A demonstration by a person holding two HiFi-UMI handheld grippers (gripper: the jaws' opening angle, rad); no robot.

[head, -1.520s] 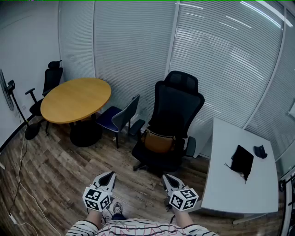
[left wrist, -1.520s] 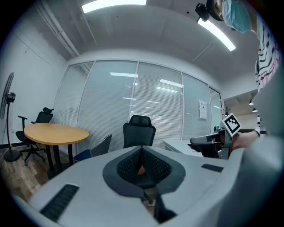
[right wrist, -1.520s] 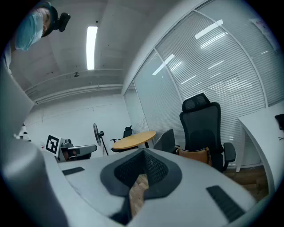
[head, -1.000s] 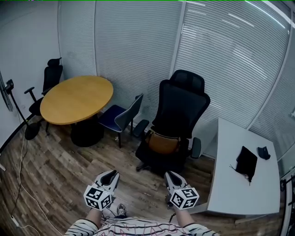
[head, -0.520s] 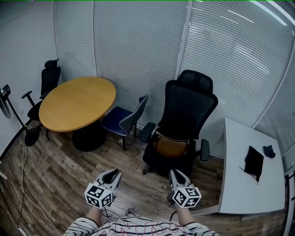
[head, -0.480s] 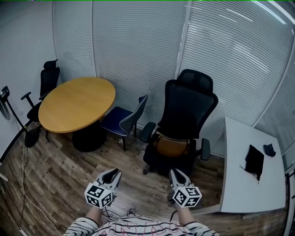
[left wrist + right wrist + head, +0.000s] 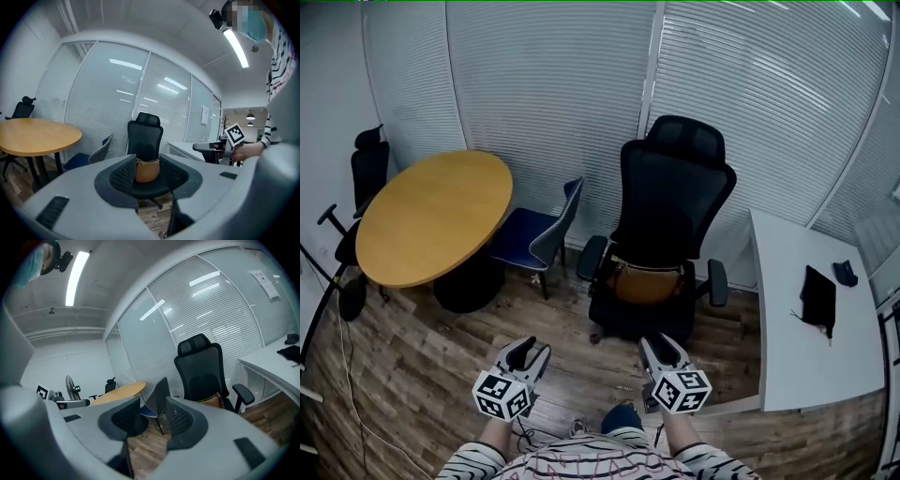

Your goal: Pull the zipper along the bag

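A brown bag (image 7: 649, 281) sits on the seat of a tall black office chair (image 7: 670, 202), well ahead of both grippers. In the left gripper view the brown bag (image 7: 147, 169) shows far off between the jaws. The left gripper (image 7: 528, 353) and the right gripper (image 7: 657, 349) hang side by side over the wood floor. Both have just been opening their jaws, and nothing is between them. In the right gripper view only a brown sliver of the bag (image 7: 213, 401) shows beside the chair. A flat black bag (image 7: 818, 295) lies on the white desk (image 7: 787, 356).
A round wooden table (image 7: 431, 216) stands at the left with a blue-grey chair (image 7: 539, 234) beside it and a black chair (image 7: 366, 159) behind. A small dark object (image 7: 846, 273) lies on the desk. Slatted blinds line the wall. A cable (image 7: 352, 375) runs across the floor.
The view has swung so the black chair with the brown bag sits more central and nearer. Both grippers' jaws have parted. A blue knee now shows at the bottom.
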